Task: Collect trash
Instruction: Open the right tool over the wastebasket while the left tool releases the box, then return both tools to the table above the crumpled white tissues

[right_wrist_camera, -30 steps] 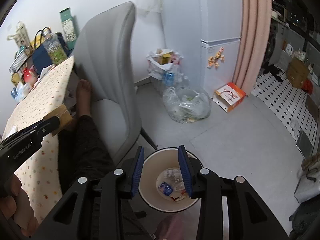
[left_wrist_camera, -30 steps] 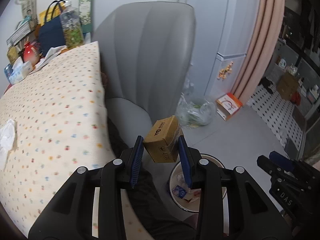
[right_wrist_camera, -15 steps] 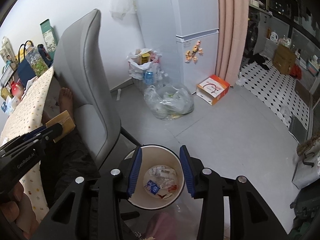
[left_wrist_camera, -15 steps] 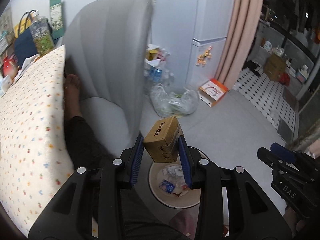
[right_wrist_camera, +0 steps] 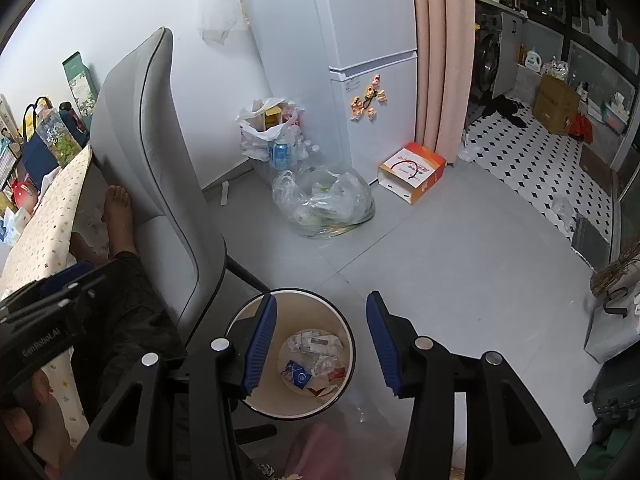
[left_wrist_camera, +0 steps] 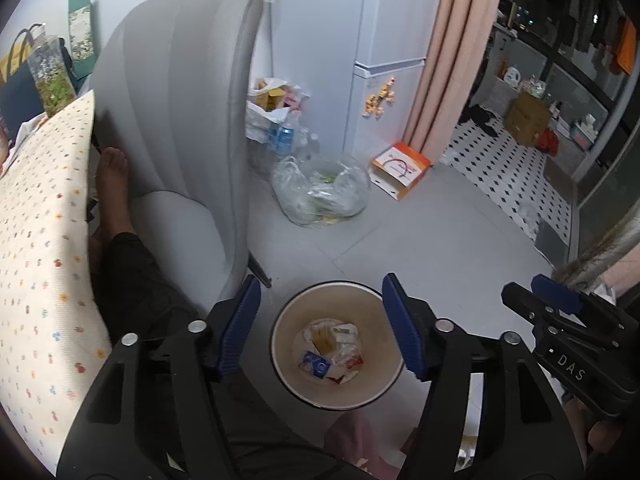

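Left gripper [left_wrist_camera: 320, 330], jaws opening and empty, hangs above the waste bin [left_wrist_camera: 280, 356]; trash [left_wrist_camera: 332, 350] lies inside. Right gripper [right_wrist_camera: 322, 346], also opening and empty, hangs over the same bin. Risk: 2 grippers crowding 1 bin may collide or tip it.

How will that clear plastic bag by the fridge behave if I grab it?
The clear plastic bag slumps on the floor, so it's probably floppy and will sag. Thin crinkled film may slip or tear. Its loose contents look light, likely shifting when lifted.
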